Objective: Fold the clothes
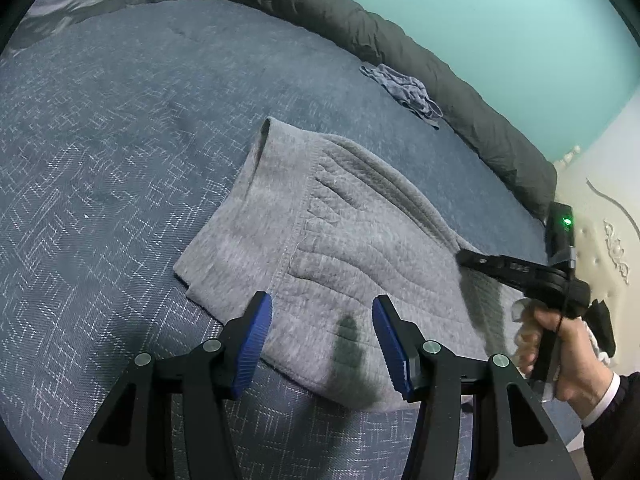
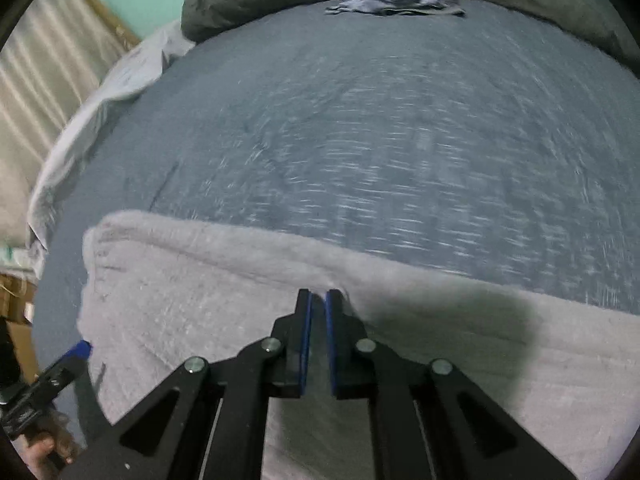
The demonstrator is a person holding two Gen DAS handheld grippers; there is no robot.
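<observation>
Bed point(image 1: 120, 128): blue patterned cover fills both views; dark rolled duvet point(image 1: 400, 40) along the upper right
Garment point(image 1: 320, 240): grey quilted knit, lying flat at lower centre of the left wrist view; long axis runs from upper left to lower right; ribbed hem end points upper left
Handling: likely soft, limp, light; best pinched at a hem edge or corner
Left gripper point(image 1: 322, 344): released, jaws apart above the near edge
Right gripper point(image 2: 318, 308): clenched; whether cloth is pinched, cannot tell

A blue patterned bedspread point(image 1: 140, 120) fills the frame; a dark green duvet point(image 1: 400, 52) is bunched along the turquoise wall point(image 1: 500, 20), upper right; curtains point(image 2: 44, 80) left.
</observation>
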